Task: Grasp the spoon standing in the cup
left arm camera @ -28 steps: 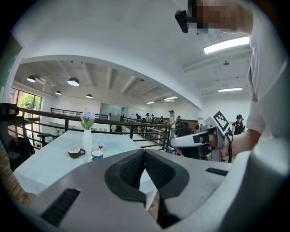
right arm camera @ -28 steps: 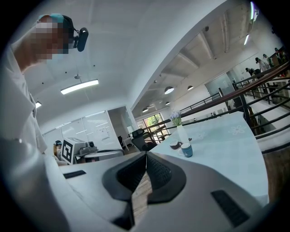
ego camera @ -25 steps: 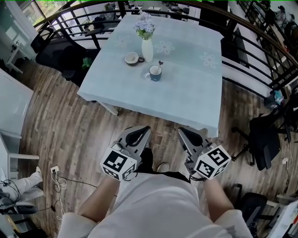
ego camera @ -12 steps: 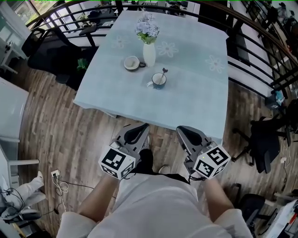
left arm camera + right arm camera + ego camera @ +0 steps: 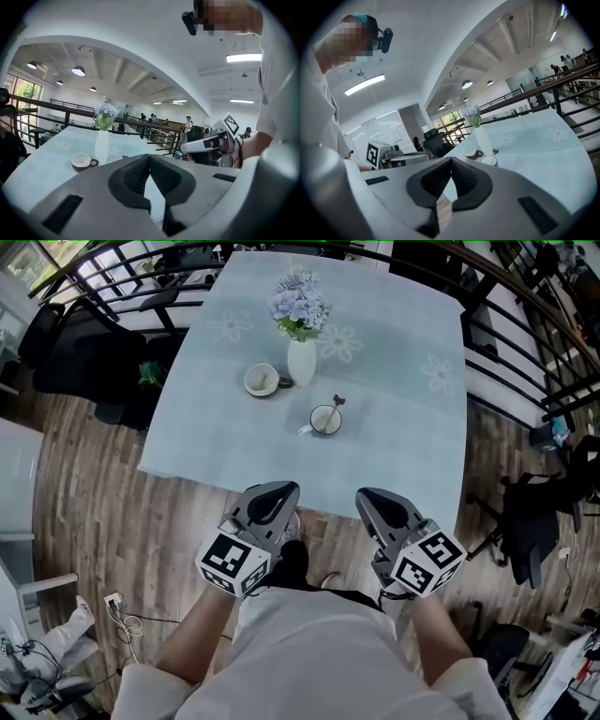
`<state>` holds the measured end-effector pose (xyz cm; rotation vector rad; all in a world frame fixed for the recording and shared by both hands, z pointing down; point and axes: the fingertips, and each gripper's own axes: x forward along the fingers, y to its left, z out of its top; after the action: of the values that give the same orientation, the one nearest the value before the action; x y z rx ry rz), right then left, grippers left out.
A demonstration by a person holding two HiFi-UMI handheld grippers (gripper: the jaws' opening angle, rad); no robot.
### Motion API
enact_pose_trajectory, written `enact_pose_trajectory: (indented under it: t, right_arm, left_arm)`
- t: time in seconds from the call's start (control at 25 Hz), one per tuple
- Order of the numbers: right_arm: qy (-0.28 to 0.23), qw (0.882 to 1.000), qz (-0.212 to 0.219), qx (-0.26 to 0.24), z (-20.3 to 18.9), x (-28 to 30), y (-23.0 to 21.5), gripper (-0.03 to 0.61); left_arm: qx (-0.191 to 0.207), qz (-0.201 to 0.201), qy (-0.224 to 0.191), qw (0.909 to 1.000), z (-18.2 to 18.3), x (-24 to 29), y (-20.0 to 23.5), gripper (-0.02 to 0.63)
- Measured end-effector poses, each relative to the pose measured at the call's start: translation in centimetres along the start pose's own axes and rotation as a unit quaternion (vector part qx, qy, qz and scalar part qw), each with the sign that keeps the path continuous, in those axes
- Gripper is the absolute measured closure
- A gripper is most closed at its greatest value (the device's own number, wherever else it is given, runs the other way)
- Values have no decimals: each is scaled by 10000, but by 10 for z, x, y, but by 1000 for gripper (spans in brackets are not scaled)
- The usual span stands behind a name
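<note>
- L hand-held gripper [image 5: 279, 491]: jaws fully together, nothing betw. pads; held off near edge of worktop [image 5: 403, 442], above wood floor [image 5: 103, 474].
- R hand-held gripper [image 5: 371, 495]: jaws likewise closed, empty; beside L unit, tips aimed toward worktop.
- Cup [image 5: 326, 420]: upright on worktop, approx. centre, well apart from both grippers.
- Spoon [image 5: 337, 404]: standing in cup, handle leaning over far-right rim; untouched.
- White vase [image 5: 301, 362] w/ pale flowers [image 5: 299, 304]: upright, just behind cup.
- 2nd cup [image 5: 262, 380]: near vase, on its left; dark handle, white inside.
- Cloth on worktop: light blue-green w/ flower print.
- Black railing [image 5: 511, 296]: along far and right sides.
</note>
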<state>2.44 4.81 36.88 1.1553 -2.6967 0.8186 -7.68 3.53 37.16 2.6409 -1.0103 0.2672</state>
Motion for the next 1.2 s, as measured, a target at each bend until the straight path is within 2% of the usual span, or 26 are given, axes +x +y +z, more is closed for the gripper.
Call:
enact_pose_trajectory:
  t: [0.72, 1.2]
  right_arm:
    - [-95, 9984, -507, 216, 42, 86, -33, 557]
    - [-110, 9978, -597, 271, 51, 106, -51, 557]
  left_arm:
    - [103, -519, 171, 9985, 23, 37, 93, 594]
    - [142, -637, 274, 9975, 24, 56, 111, 594]
